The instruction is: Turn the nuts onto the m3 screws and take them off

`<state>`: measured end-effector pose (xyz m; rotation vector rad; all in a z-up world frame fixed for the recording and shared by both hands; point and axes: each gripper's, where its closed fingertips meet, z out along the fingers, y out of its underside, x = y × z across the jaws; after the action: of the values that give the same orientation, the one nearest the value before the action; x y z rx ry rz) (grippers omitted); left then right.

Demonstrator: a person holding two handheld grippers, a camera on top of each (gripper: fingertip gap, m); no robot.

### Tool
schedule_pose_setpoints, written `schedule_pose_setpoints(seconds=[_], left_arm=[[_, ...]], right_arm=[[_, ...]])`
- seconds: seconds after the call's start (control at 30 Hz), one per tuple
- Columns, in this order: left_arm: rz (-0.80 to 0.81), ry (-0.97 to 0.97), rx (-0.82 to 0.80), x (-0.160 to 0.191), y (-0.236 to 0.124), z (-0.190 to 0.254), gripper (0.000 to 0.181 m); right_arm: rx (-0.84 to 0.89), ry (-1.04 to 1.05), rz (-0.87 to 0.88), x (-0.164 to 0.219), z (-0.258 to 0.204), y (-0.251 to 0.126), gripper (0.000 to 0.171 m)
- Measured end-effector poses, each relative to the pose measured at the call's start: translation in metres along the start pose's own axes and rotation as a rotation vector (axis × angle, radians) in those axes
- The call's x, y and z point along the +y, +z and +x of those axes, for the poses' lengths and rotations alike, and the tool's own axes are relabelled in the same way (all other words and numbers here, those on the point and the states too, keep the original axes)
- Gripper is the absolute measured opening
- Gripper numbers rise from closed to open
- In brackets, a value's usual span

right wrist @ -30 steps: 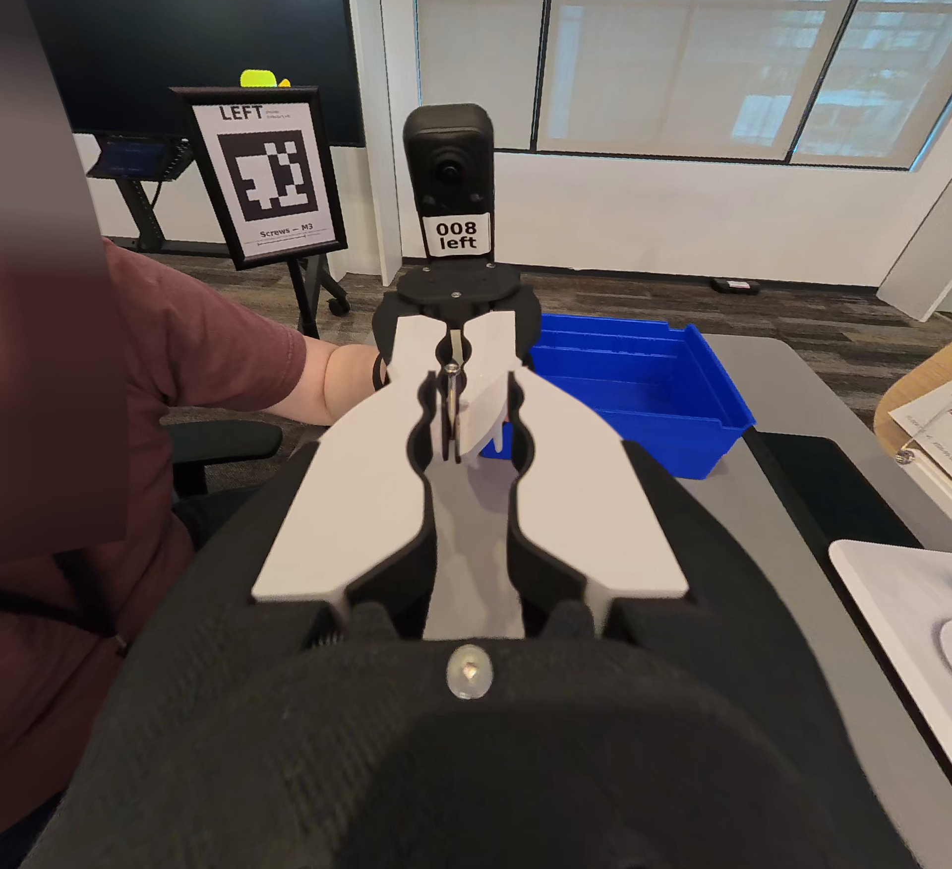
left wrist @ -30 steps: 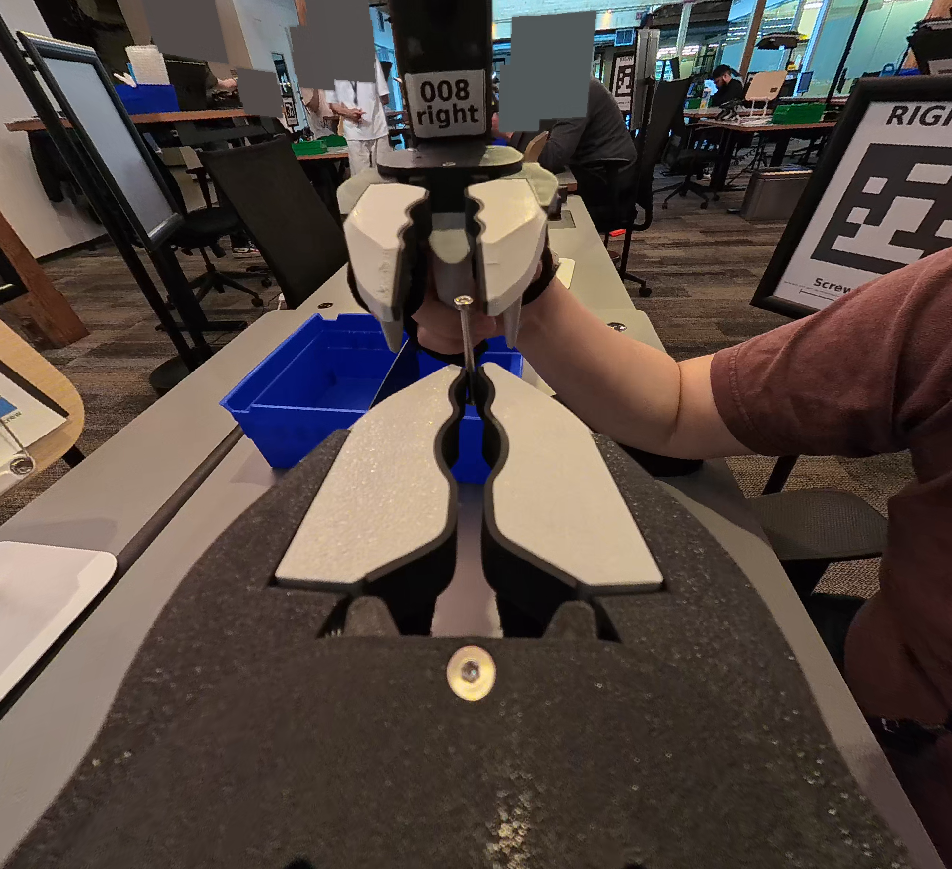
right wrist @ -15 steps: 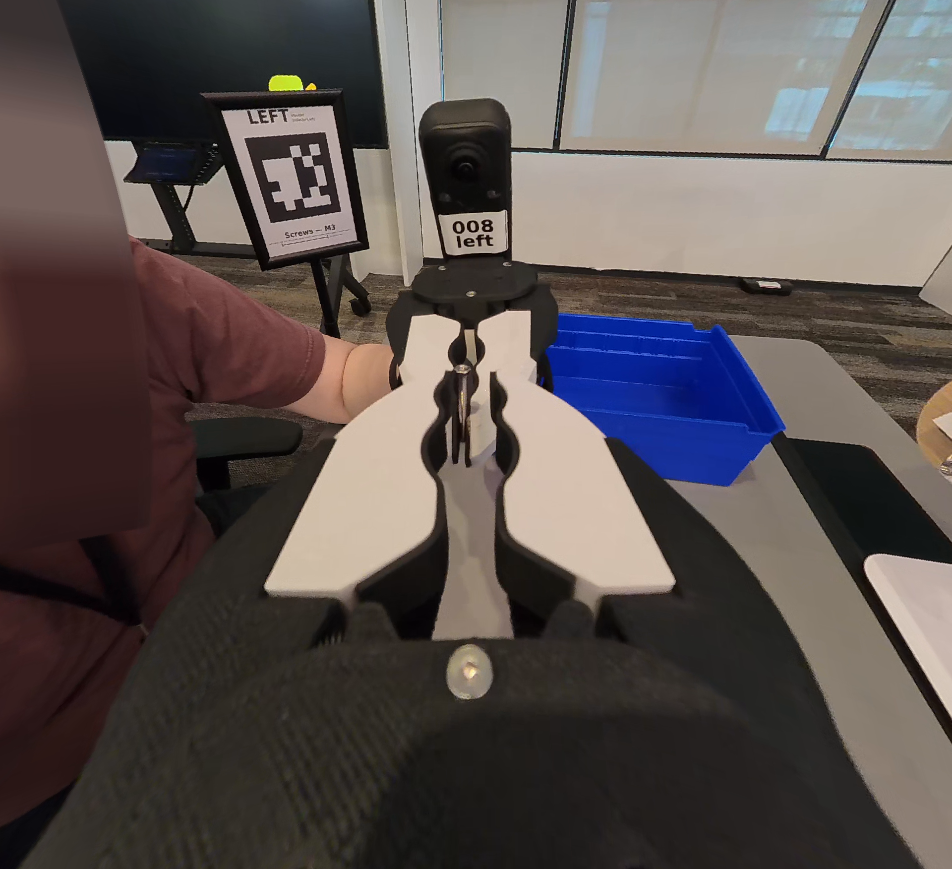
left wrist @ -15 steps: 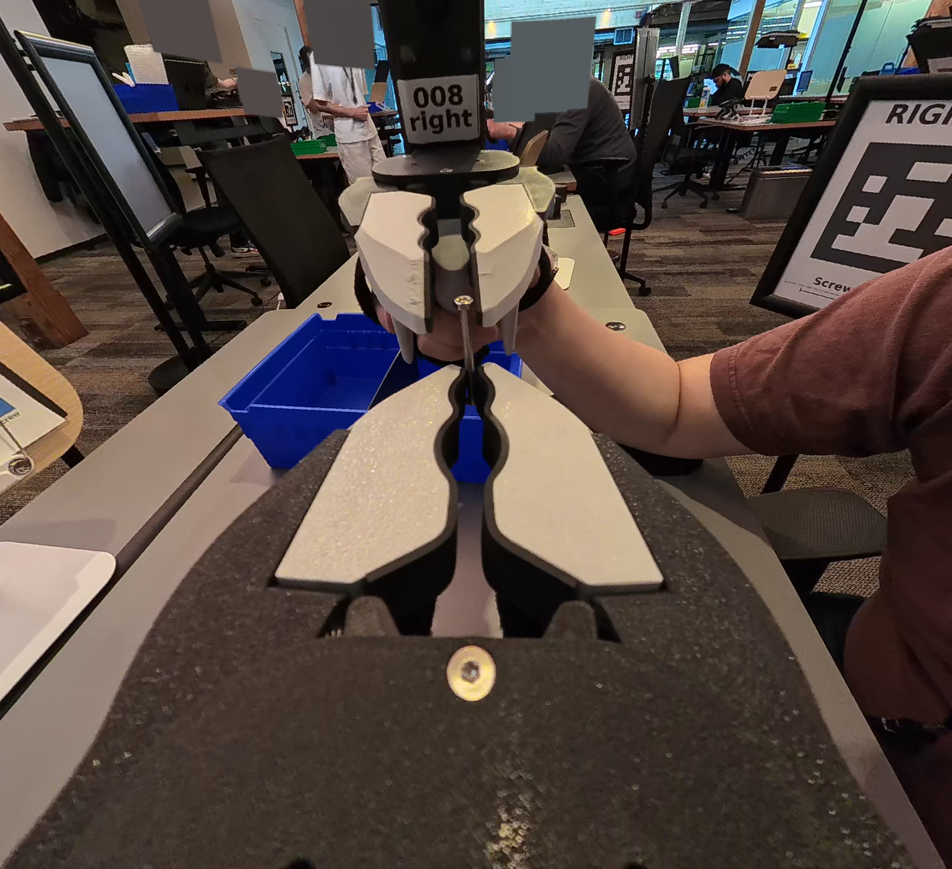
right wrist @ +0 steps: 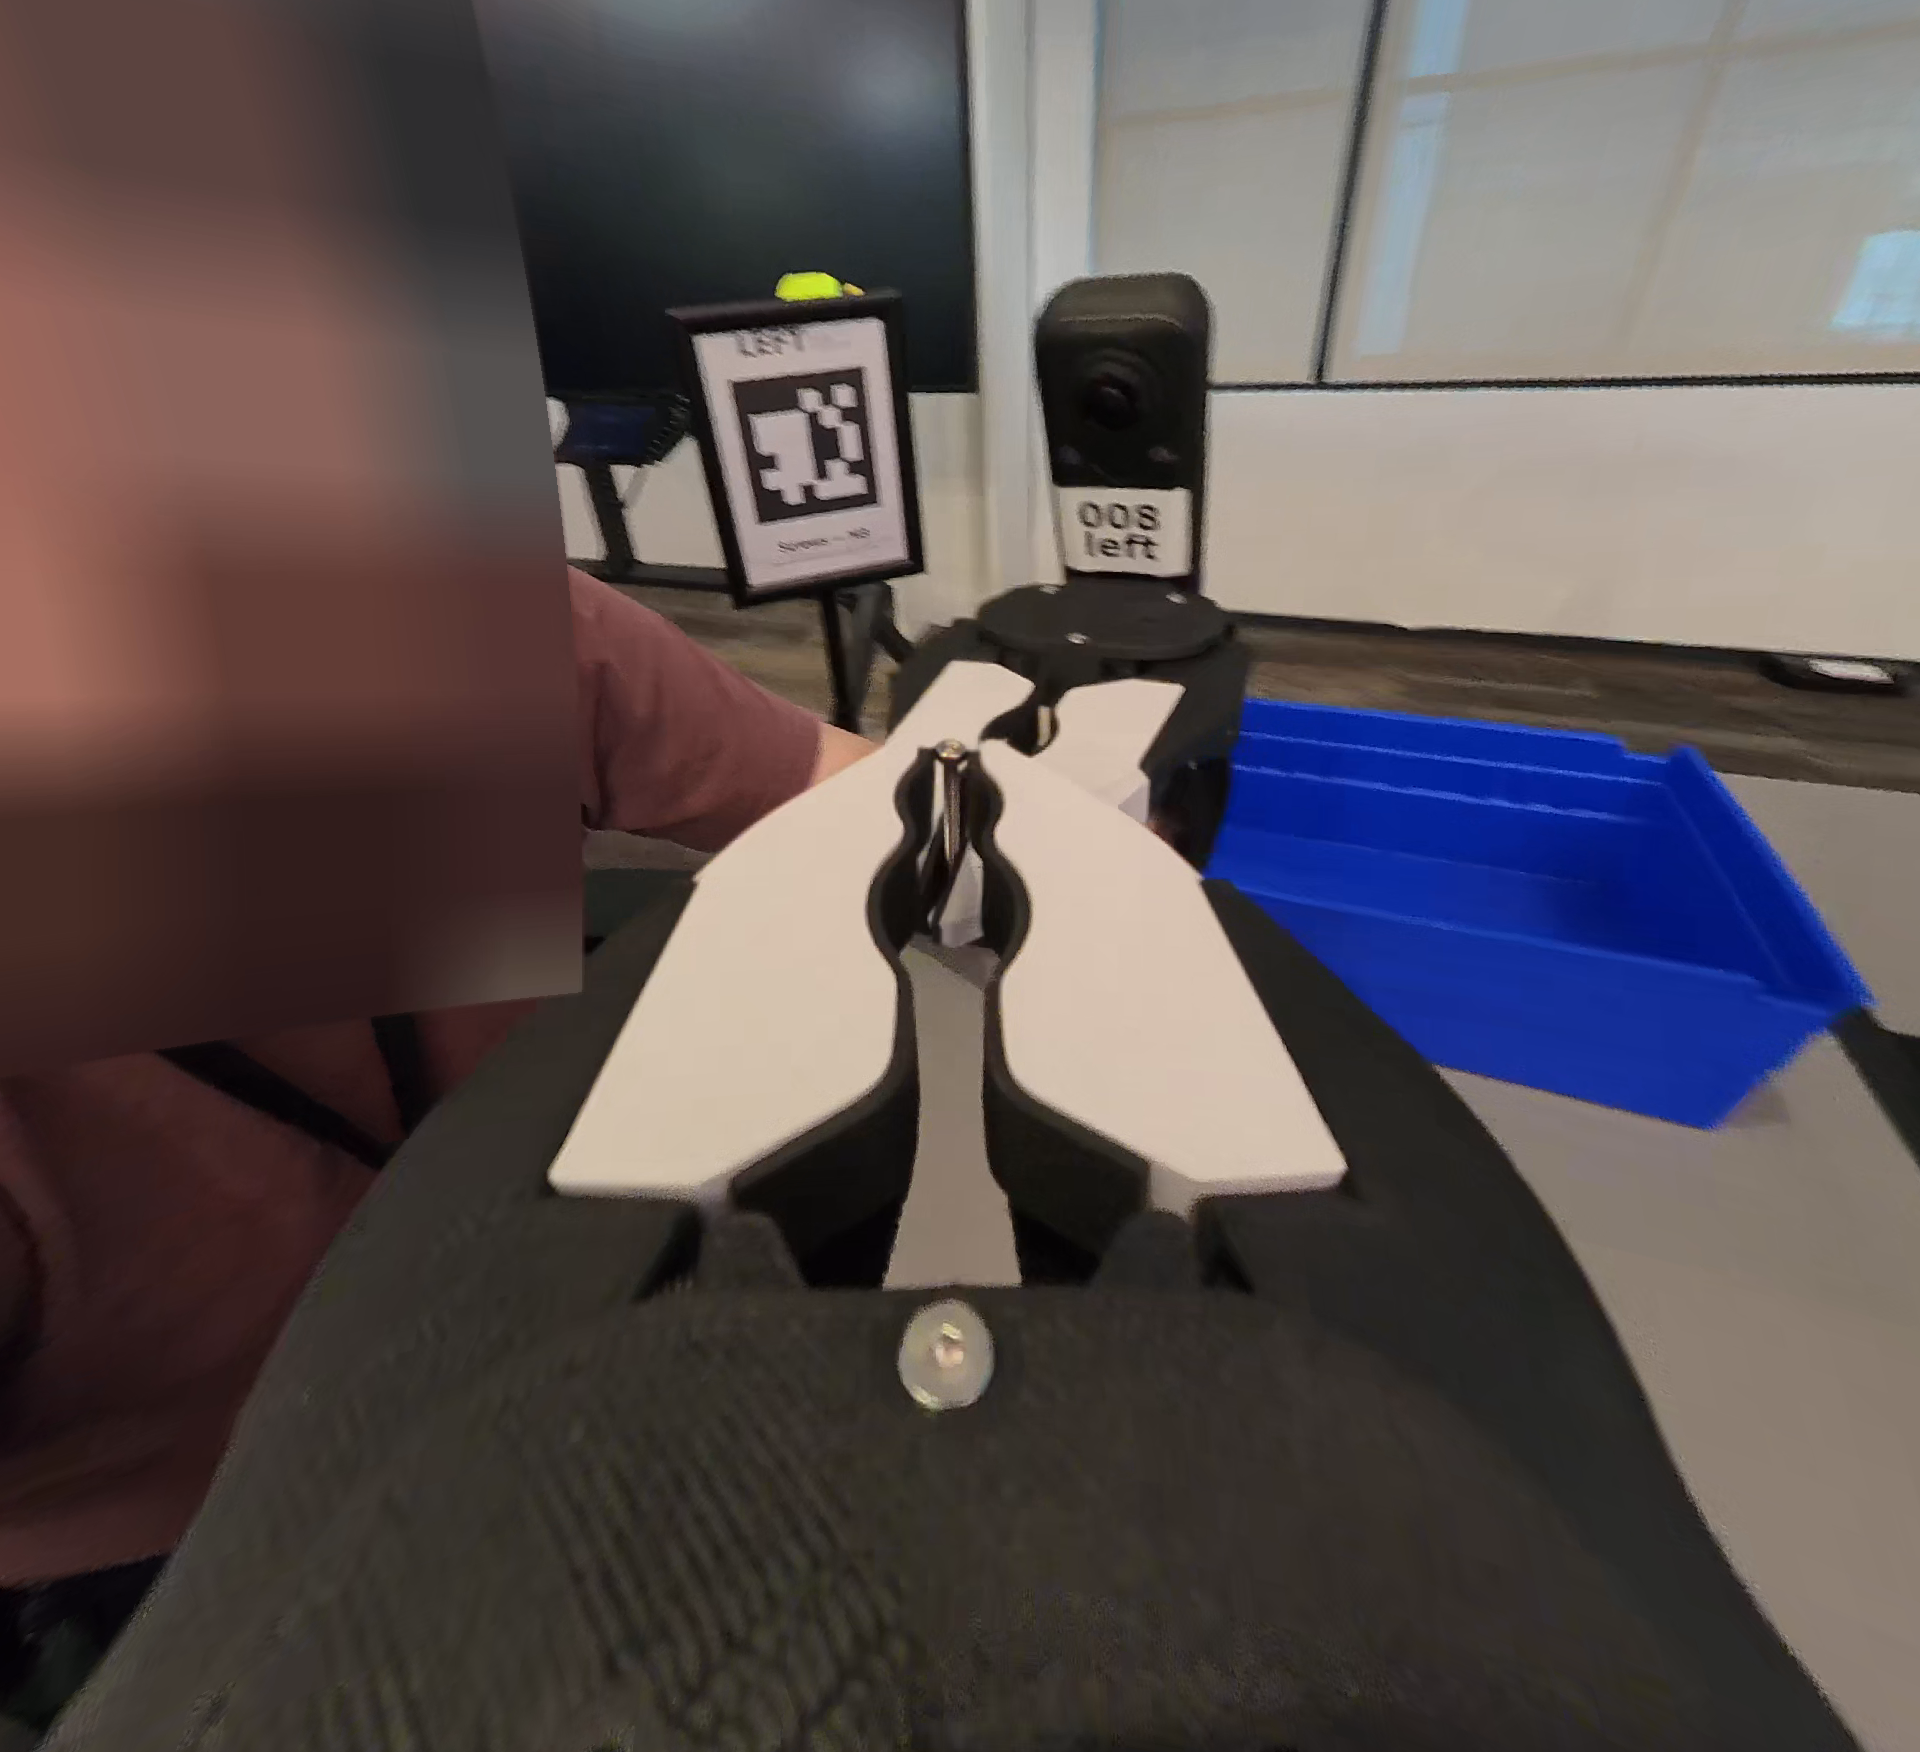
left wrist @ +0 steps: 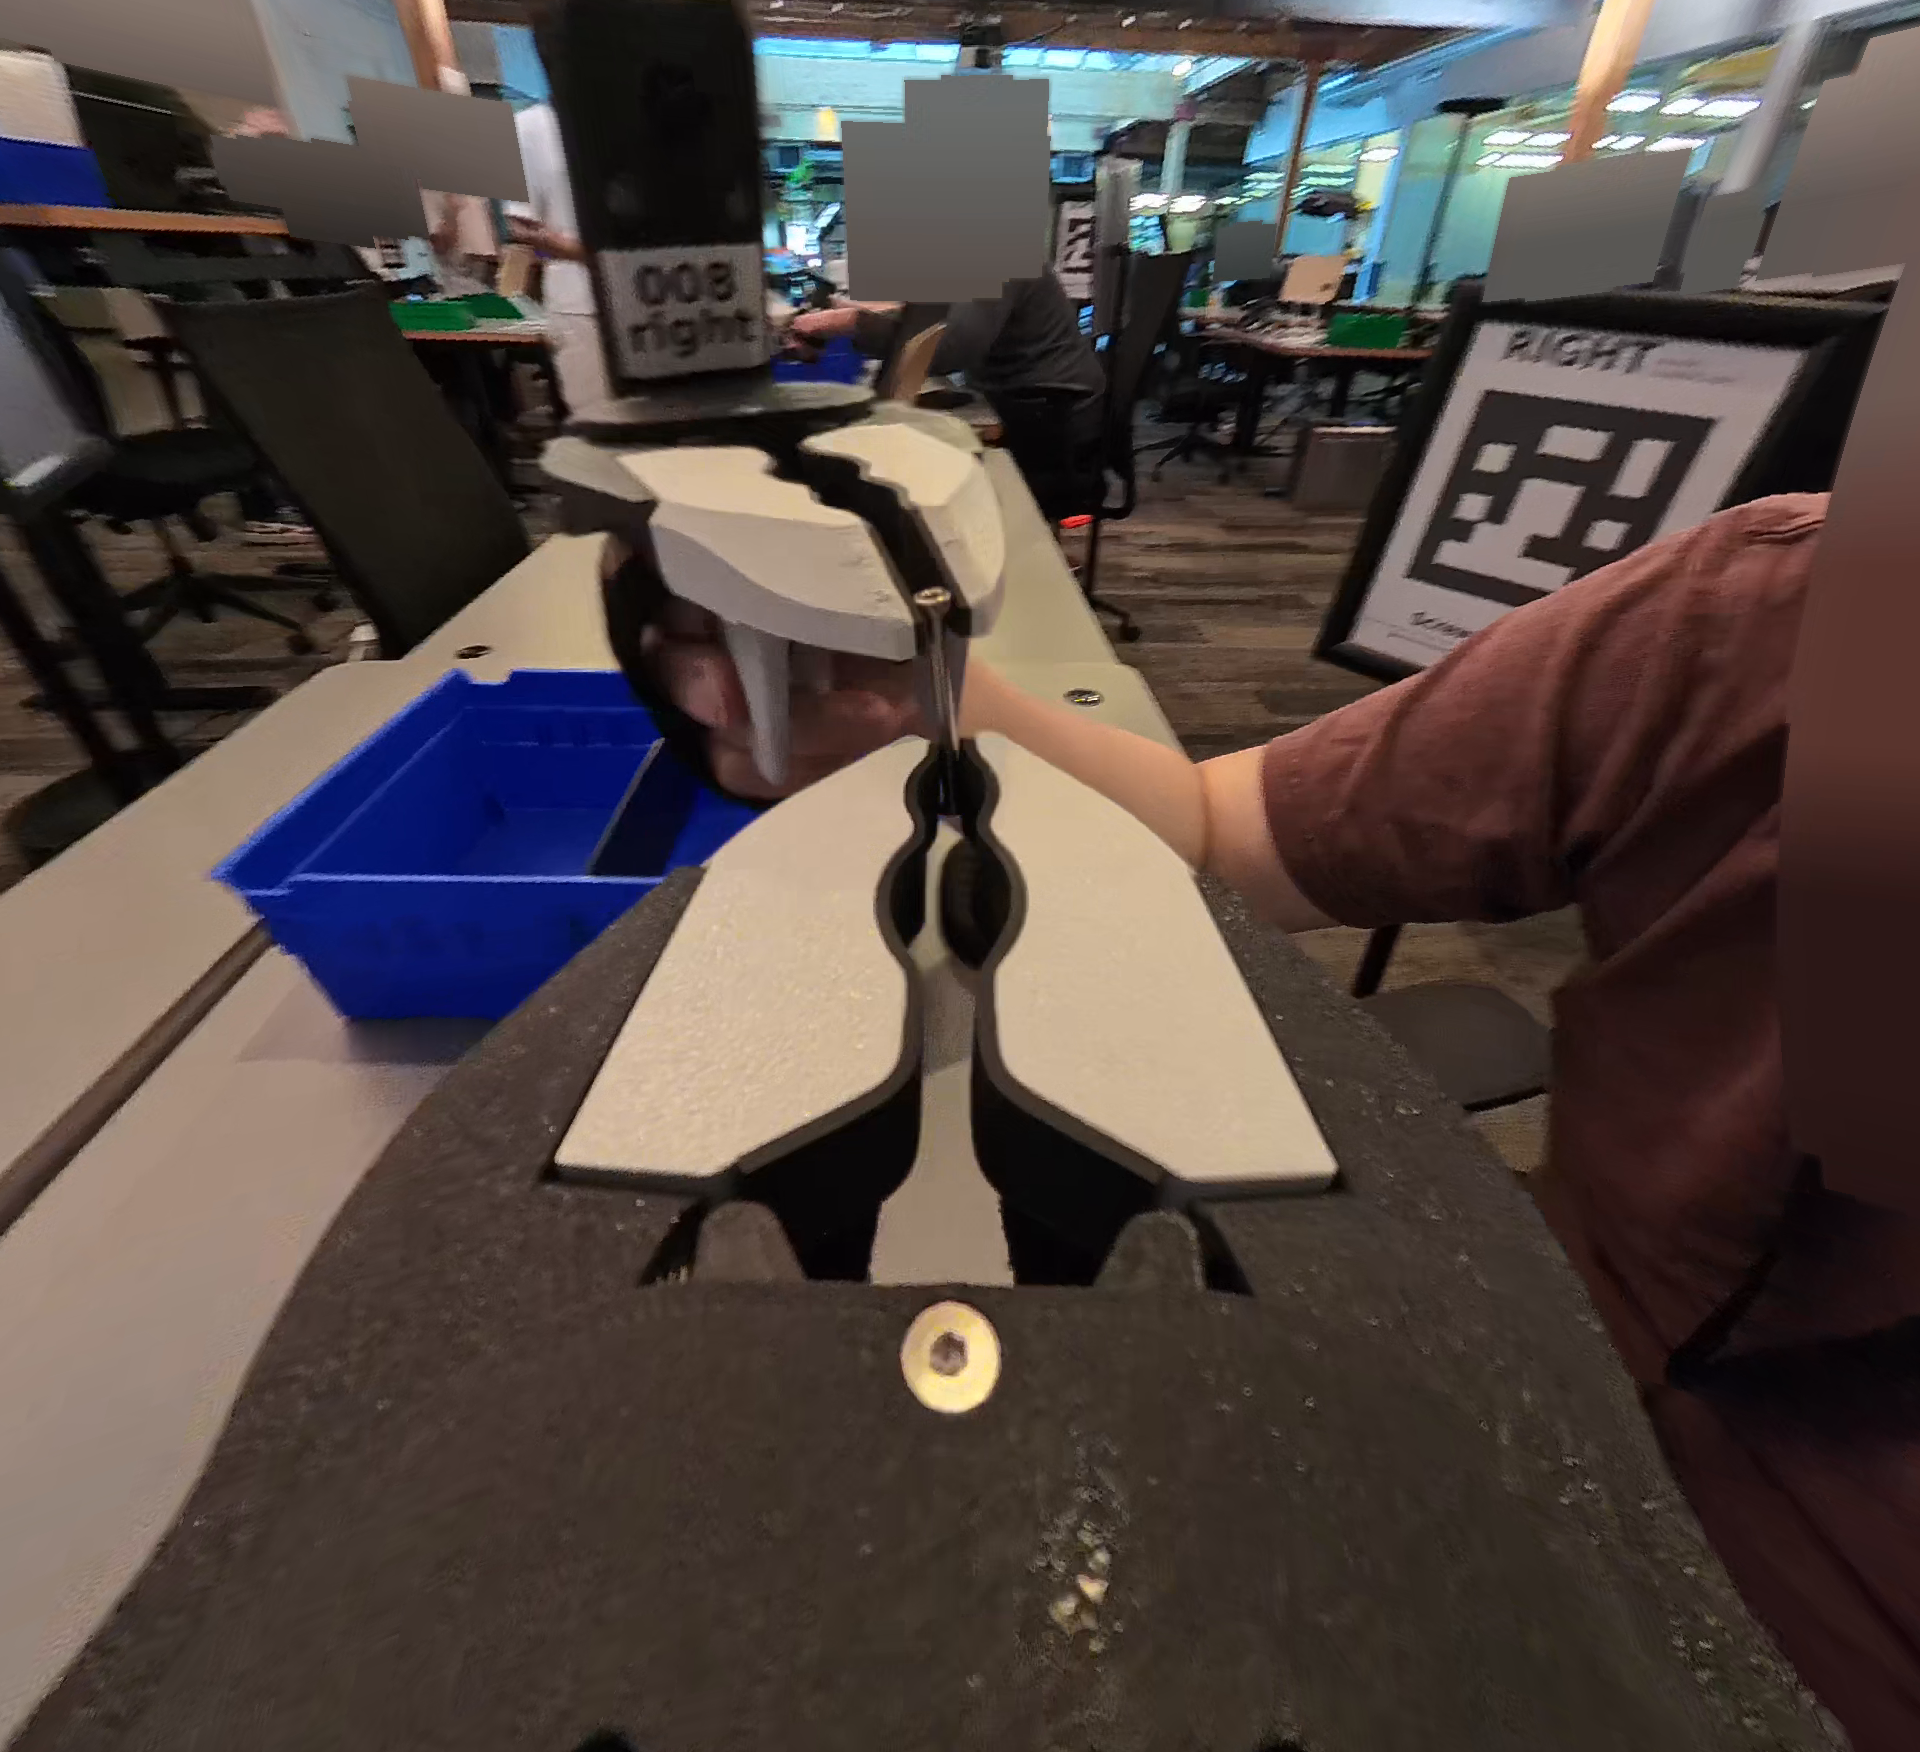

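- Two grippers meet tip to tip above my grey table (left wrist: 125, 954).
- My left gripper (left wrist: 948, 783) pinches the screw (left wrist: 938, 663); my right gripper (right wrist: 948, 803) also clamps it.
- Blue bin (left wrist: 457, 850) sits beside.

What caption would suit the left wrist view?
Left gripper pinching the lower end of a slim screw while the tilted right gripper meets its head, above a blue bin.

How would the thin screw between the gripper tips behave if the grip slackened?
The screw looks like thin bare metal: probably stiff, light, slippery. Pinched only near its end by the left gripper, it may pivot. Dropped on the table, it would likely roll.
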<state>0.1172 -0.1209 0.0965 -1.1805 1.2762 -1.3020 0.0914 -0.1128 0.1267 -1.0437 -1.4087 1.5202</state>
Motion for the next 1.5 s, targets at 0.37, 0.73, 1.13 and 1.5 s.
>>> schedule_pose_setpoints(seconds=[0.37,0.73,1.13,1.5], left_arm=[[0.021,-0.078,0.222,0.001,0.006,0.030,0.003],[-0.019,-0.028,0.137,0.000,0.001,0.021,0.003],[-0.034,0.028,0.072,-0.007,-0.011,0.013,0.003],[-0.012,0.062,0.044,-0.019,-0.022,0.013,0.003]], right_arm=[[-0.290,0.031,0.144,-0.004,-0.027,0.004,0.006],[0.346,-0.111,-0.358,0.025,0.017,-0.073,0.006],[0.618,0.396,-1.098,0.189,0.005,-0.246,0.006],[0.600,0.634,-1.217,0.241,-0.001,-0.277,0.003]])
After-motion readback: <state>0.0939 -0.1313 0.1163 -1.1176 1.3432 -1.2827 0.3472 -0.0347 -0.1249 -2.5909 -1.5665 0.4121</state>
